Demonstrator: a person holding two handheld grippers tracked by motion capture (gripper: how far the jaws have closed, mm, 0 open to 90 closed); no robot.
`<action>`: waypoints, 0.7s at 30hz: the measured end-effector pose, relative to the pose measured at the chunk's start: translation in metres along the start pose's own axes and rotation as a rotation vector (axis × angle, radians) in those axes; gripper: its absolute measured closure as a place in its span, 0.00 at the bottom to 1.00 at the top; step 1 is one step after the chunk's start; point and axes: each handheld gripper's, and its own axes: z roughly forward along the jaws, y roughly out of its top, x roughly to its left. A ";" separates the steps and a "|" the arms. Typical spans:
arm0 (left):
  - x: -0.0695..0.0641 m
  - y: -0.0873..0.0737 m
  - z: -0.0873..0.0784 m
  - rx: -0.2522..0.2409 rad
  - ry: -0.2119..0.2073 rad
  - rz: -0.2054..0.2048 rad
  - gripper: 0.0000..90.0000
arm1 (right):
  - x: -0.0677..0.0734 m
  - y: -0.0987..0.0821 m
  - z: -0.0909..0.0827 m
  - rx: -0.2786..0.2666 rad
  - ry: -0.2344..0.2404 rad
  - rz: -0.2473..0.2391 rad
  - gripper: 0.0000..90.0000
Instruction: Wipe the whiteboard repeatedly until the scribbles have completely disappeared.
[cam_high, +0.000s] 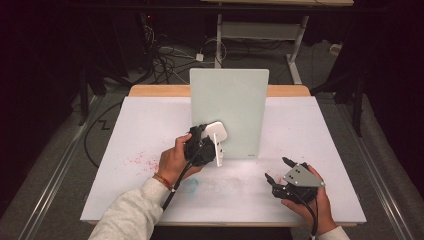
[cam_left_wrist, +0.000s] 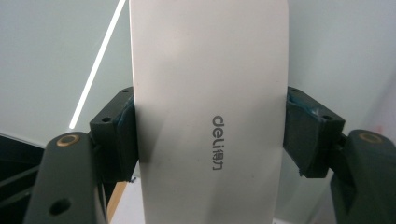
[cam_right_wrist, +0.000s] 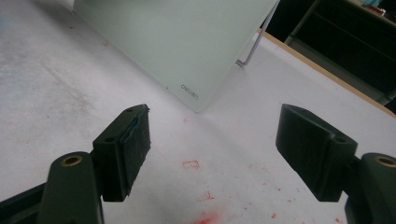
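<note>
The thing in play is a white eraser (cam_high: 218, 136) with a flat, smooth back marked "deli", held up against the lower left part of a pale glass board (cam_high: 235, 107) that stands tilted back on a wire stand at the middle of the bench (cam_high: 150, 125). It looks light and rigid, a hard plastic shell that should not give under the jaws, but its glossy sides could slip if the pinch is loose; the sensible hold is across its narrow width, near mid-length, which is how it is taken here. In the left gripper view the left hand-held gripper (cam_left_wrist: 210, 135) has both pads pressed against the eraser's two long edges, pinching it squarely, with the board surface just behind. Whether the eraser's face touches the glass cannot be told. The board itself seems fragile and only propped, so hard pushing might tip or shift it. The right hand-held gripper (cam_high: 282, 176) sits low at the near right of the bench, well apart from the board, its jaws spread wide and holding nothing. Faint red smudges (cam_high: 142, 161) and a blue smudge (cam_high: 191, 185) mark the bench sheet near the left hand.
</note>
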 end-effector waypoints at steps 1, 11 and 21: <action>0.000 0.000 0.000 0.000 0.000 0.000 0.32 | 0.000 0.000 0.000 0.000 0.000 0.000 0.30; 0.046 0.027 -0.006 -0.054 -0.005 -0.225 0.32 | 0.000 0.000 0.000 0.001 0.000 0.001 0.30; 0.031 0.024 -0.003 -0.052 0.018 -0.202 0.32 | 0.000 0.000 -0.001 -0.003 0.000 -0.002 0.30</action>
